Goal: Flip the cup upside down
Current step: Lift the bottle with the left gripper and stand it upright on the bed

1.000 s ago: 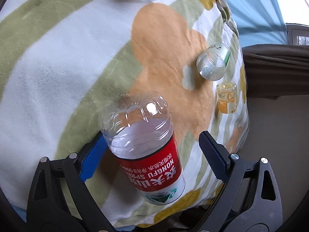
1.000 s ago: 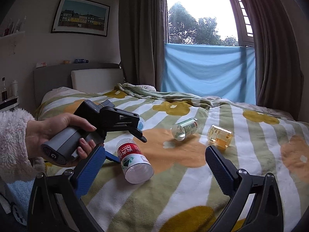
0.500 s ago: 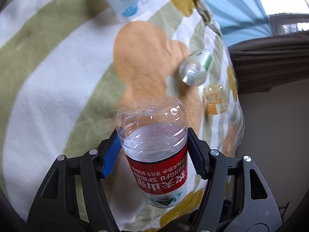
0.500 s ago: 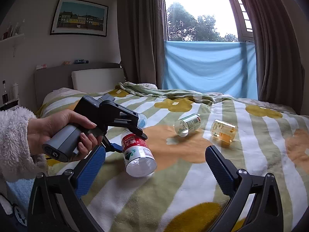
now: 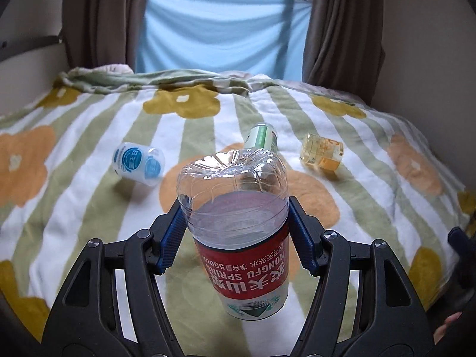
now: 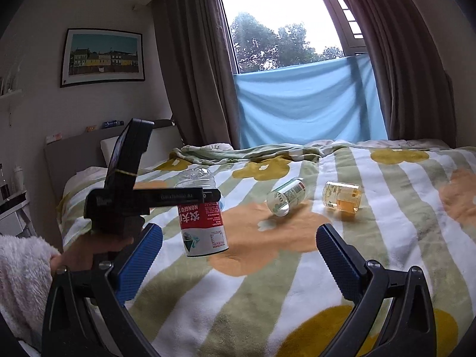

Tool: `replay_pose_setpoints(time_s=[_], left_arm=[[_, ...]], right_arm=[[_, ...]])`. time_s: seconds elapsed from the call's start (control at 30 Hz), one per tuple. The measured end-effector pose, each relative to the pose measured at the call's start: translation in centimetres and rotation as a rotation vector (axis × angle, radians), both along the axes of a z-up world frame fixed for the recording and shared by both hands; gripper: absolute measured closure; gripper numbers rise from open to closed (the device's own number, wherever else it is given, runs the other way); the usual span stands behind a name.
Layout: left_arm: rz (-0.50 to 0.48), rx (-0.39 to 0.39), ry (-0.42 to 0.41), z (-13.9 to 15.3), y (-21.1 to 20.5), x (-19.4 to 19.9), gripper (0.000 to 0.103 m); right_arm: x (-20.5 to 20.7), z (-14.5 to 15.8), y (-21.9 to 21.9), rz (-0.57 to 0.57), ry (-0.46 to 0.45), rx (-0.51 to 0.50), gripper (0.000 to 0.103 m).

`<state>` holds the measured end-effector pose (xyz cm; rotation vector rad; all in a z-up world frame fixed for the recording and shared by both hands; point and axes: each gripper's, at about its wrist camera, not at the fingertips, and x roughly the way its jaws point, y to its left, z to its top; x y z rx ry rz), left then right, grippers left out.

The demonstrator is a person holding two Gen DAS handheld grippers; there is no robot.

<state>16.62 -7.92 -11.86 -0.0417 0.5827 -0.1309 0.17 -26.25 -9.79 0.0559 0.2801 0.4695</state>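
The cup [image 5: 238, 196] is a cut-off clear plastic bottle with a red label. My left gripper [image 5: 236, 232] is shut on it, blue pads pressing both sides just above the label. It hangs in the air over the striped flower blanket [image 5: 89, 136], closed ribbed base up and rim down, slightly tilted. The right wrist view shows the same cup [image 6: 202, 223] clear of the bed, held by the left gripper [image 6: 166, 197] in a person's hand [image 6: 89, 253]. My right gripper [image 6: 238, 238] is open with nothing between its fingers, low over the near part of the bed.
Three other cups lie on their sides on the blanket: a white one with blue print [image 5: 139, 163], a green-labelled one [image 5: 261, 138] and a yellow one [image 5: 322, 153]. Beyond the bed hang a blue cloth [image 5: 220, 32] and dark curtains. The headboard is at the left.
The left gripper closed on the cup where it lay on the blanket, lifted it and turned it so its base points up. The right gripper stayed open, nearly still.
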Motion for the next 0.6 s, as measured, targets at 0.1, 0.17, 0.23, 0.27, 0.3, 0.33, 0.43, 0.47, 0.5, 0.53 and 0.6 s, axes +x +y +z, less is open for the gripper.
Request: replay_pose_setpoints(time_s=[0.1, 0.17, 0.23, 0.27, 0.3, 0.33, 0.43, 0.47, 0.5, 0.53, 0.6], left_arm=[[-0.005, 0.015, -0.007, -1.5, -0.5, 0.3, 0.041], [-0.004, 0.029, -0.005, -2.3, -0.7, 0.6, 0.041], [-0.01, 0.047, -0.006, -2.9, -0.9, 0.5, 0.041], [-0.015, 0.06, -0.004, -3.1, -1.0, 0.4, 0.041], [-0.02, 0.068, -0.002, -3.3, -1.2, 0.3, 0.041], [-0.024, 0.074, 0.0, -3.5, -1.3, 0.1, 0.041], [-0.041, 0.081, 0.007, -3.8, -1.6, -0.4, 0.041], [-0.046, 0.08, 0.017, -3.9, -1.7, -0.5, 0.041], [-0.05, 0.078, 0.022, -4.0, -1.8, -0.8, 0.041], [-0.054, 0.077, 0.025, -4.0, -1.9, -1.0, 0.041], [-0.059, 0.078, 0.028, -4.1, -1.9, -1.5, 0.041]], right_arm=[[-0.1, -0.3, -0.1, -0.006, 0.009, 0.003, 0.0], [-0.1, -0.4, -0.3, -0.011, 0.016, 0.006, 0.0], [0.0, -0.6, -0.4, -0.016, 0.021, 0.008, 0.0], [0.0, -0.7, -0.5, -0.018, 0.025, 0.01, 0.0], [0.1, -0.8, -0.6, -0.019, 0.029, 0.012, 0.0], [0.1, -0.8, -0.6, -0.02, 0.032, 0.015, 0.0], [0.1, -0.9, -0.6, -0.019, 0.035, 0.015, 0.0], [0.1, -0.9, -0.5, -0.018, 0.034, 0.013, 0.0], [0.1, -0.8, -0.4, -0.016, 0.033, 0.011, 0.0], [0.0, -0.8, -0.3, -0.015, 0.032, 0.009, 0.0], [0.0, -0.8, -0.1, -0.011, 0.03, 0.006, 0.0]])
